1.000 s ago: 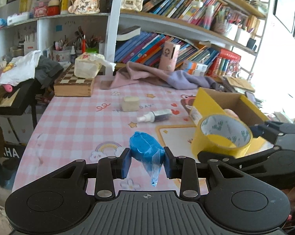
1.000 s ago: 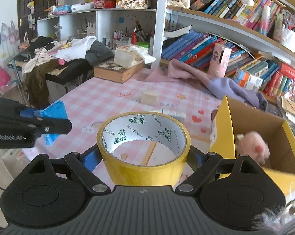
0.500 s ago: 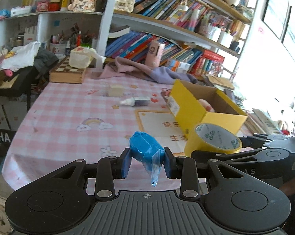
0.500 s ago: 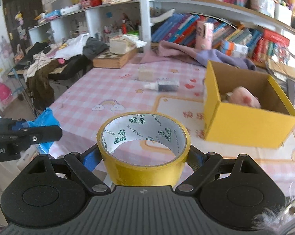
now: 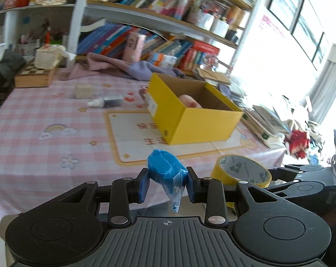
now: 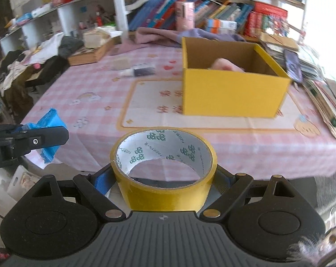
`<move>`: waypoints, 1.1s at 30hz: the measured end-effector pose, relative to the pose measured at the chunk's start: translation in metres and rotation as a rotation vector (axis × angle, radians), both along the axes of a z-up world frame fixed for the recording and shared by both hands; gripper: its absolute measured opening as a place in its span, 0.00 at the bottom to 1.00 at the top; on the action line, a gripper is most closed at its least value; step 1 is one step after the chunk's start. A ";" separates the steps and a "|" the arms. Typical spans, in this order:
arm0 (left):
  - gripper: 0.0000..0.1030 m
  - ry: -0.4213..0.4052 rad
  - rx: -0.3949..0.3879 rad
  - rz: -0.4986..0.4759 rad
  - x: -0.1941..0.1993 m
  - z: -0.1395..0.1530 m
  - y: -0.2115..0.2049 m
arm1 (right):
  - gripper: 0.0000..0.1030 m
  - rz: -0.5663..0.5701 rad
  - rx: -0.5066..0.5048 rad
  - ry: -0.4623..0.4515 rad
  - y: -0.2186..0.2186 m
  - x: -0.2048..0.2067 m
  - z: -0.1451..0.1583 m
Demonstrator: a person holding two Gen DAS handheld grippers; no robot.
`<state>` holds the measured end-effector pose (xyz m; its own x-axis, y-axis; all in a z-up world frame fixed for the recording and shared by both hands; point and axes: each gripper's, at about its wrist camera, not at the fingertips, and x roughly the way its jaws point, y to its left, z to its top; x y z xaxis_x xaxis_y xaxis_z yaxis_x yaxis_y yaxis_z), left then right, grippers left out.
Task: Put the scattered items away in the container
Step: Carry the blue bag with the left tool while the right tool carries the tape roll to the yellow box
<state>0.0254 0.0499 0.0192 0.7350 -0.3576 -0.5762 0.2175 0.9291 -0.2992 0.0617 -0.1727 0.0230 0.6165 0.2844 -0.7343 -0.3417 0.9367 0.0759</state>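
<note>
My left gripper [image 5: 168,183] is shut on a blue lump in a clear plastic bag [image 5: 164,169], held off the table's near edge. The same blue bag [image 6: 48,124] shows at the left in the right wrist view. My right gripper [image 6: 164,179] is shut on a roll of yellow tape [image 6: 165,171], its jaws spread wide around it; the roll [image 5: 241,171] also appears low right in the left wrist view. The open yellow cardboard box [image 6: 230,89] stands on the pink checked tablecloth [image 6: 96,89], with a pink soft toy [image 6: 223,64] inside. A small dropper bottle [image 5: 106,102] and a beige block [image 5: 83,90] lie farther back.
A wooden chess box [image 5: 34,77] with a tissue pack sits at the back left, with a purple cloth [image 5: 123,67] along the back edge. Bookshelves rise behind. Stacked books and papers [image 6: 324,98] lie right of the box. A rack of clothes [image 6: 23,66] stands left of the table.
Both grippers have pulled back from the table with their loads still held. The box, formerly close beside the tape, now stands well ahead past the near edge.
</note>
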 end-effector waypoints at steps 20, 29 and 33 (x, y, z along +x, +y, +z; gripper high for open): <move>0.32 0.006 0.062 -0.224 0.039 0.003 -0.083 | 0.86 -0.218 0.036 0.050 -0.080 0.008 -0.008; 0.32 0.027 0.060 -0.298 0.066 -0.003 -0.114 | 0.86 -0.281 0.026 0.074 -0.107 0.023 -0.013; 0.32 0.023 0.054 -0.321 0.079 -0.004 -0.124 | 0.86 -0.295 0.018 0.070 -0.114 0.032 -0.014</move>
<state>0.1048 -0.0739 0.0157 0.5762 -0.5374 -0.6158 0.4952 0.8290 -0.2601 0.0933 -0.2866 0.0095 0.6222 0.1141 -0.7745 -0.0488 0.9931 0.1070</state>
